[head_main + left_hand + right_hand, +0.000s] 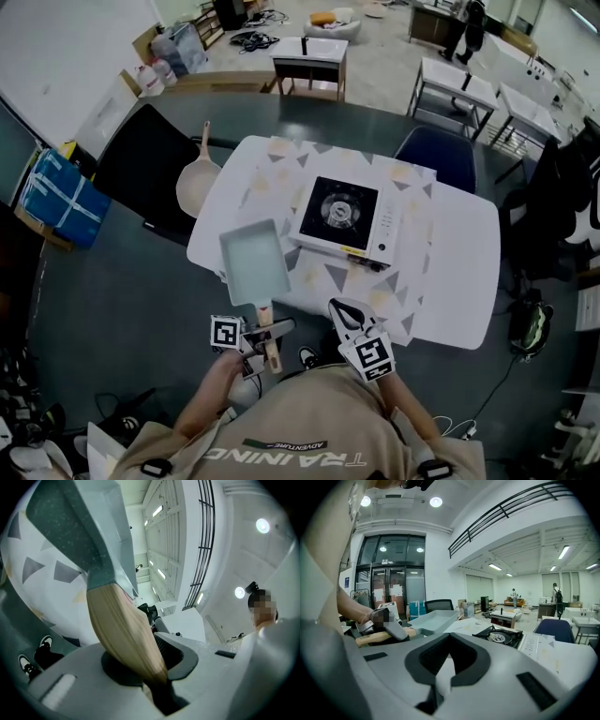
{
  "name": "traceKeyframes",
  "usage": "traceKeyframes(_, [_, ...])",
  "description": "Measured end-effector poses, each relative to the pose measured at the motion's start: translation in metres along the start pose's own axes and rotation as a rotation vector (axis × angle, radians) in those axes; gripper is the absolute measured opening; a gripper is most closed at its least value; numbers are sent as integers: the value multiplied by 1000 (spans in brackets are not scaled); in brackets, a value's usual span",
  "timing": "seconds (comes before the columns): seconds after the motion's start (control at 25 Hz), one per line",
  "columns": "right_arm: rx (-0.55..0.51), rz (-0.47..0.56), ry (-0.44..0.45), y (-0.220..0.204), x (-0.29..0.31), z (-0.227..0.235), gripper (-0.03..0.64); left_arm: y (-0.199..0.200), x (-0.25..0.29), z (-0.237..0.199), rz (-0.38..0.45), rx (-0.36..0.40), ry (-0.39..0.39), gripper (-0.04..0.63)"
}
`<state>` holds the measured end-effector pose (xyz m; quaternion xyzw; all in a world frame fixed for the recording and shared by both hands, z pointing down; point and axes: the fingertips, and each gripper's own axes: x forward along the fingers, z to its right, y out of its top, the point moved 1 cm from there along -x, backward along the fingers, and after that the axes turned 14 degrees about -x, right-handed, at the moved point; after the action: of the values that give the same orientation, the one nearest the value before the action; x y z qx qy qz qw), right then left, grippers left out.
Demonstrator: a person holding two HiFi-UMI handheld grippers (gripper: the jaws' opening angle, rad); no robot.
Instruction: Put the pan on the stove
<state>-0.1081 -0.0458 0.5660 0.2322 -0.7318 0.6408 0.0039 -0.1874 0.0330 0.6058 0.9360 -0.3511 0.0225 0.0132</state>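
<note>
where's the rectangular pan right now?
Head view: the rectangular pan is at the table's near-left edge, just left of the stove, its wooden handle clamped in the left gripper; the round pan lies farther back-left.

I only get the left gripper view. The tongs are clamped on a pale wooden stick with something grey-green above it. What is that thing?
Observer: It's a rectangular pan. The stick is its handle, gripped by the left tongs, and the pan is at the table's near-left edge.
Visitor: Where is the stove?
Observer: The stove stands mid-table, just right of the pan and a bit farther off, with its burner bare.
Visitor: And the other tongs?
Observer: The right tongs hold nothing and are over the table's near edge.
</note>
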Motion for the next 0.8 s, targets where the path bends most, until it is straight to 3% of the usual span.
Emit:
traceKeyframes(0.24, [5, 24, 9, -5, 21, 36, 3, 31, 26, 6, -6, -23, -10, 67])
traceKeyframes(0.48, [-1, 40, 6, -8, 37, 81, 2, 70, 61, 10, -24, 8, 18, 67])
traceKeyframes(0.8, [66, 44, -38, -33, 32, 129, 2, 97, 116, 12, -75, -22, 7, 71])
